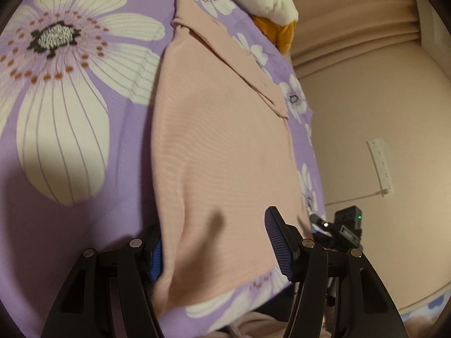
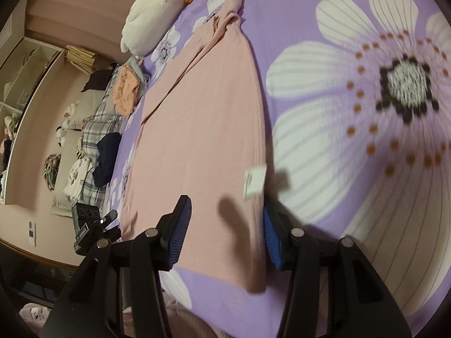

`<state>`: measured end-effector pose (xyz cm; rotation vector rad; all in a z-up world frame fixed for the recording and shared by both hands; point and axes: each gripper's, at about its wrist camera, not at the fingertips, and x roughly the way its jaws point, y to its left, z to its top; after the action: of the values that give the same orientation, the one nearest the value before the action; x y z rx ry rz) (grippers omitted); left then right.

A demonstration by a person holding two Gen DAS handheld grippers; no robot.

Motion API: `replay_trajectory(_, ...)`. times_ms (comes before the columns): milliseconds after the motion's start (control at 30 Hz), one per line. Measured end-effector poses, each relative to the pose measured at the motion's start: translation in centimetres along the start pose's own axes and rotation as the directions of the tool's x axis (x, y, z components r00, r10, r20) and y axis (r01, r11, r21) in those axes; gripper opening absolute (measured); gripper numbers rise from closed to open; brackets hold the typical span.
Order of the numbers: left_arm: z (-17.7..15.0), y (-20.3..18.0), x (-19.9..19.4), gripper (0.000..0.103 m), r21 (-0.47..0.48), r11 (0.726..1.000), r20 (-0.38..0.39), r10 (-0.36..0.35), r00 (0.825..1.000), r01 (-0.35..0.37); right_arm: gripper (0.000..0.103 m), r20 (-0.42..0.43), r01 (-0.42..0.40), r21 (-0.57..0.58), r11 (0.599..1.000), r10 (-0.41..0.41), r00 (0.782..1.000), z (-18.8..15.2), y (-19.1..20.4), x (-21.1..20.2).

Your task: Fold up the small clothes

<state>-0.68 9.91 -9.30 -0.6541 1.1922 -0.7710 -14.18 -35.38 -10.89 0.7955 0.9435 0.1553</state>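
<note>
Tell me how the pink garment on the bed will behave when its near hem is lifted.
The pink garment will probably sag between the two lift points: it is thin knit lying flat and creased on the floral bedsheet. It looks light. The folded sleeve may slide open, since nothing pins it. The left claw and right claw stand open astride the hem.

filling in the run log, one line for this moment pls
fold prep | pink garment flat on floral sheet | left gripper open | right gripper open
</note>
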Motion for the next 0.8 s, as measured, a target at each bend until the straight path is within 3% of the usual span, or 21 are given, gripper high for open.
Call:
replay_trajectory(367, 1.5, -0.3, 1.8, 0.061, 0.011, 1.000, 0.008, -0.001, 1.000, 0.001, 0.049, 0.009, -0.013, -0.015, 1.000, 0.013, 1.000, 0.7, 0.8, 1.6)
replay_trajectory(733, -0.6, 0.2, 0.1, 0.061, 0.007, 1.000, -0.011, -0.016, 1.000, 0.016, 0.049, 0.002, -0.027, -0.024, 0.999, 0.028, 1.000, -0.6, 0.6, 0.9)
replay_trajectory(767, -0.7, 0.2, 0.1, 0.060, 0.007, 1.000, -0.010, -0.012, 1.000, 0.013, 0.049, 0.001, -0.028, -0.027, 0.999, 0.028, 1.000, -0.7, 0.6, 0.8)
replay_trajectory(800, -0.8, 0.2, 0.0, 0.054, 0.008, 1.000, -0.007, -0.004, 1.000, 0.004, 0.049, 0.003, -0.029, -0.033, 0.999, 0.029, 1.000, -0.9, 0.7, 0.8)
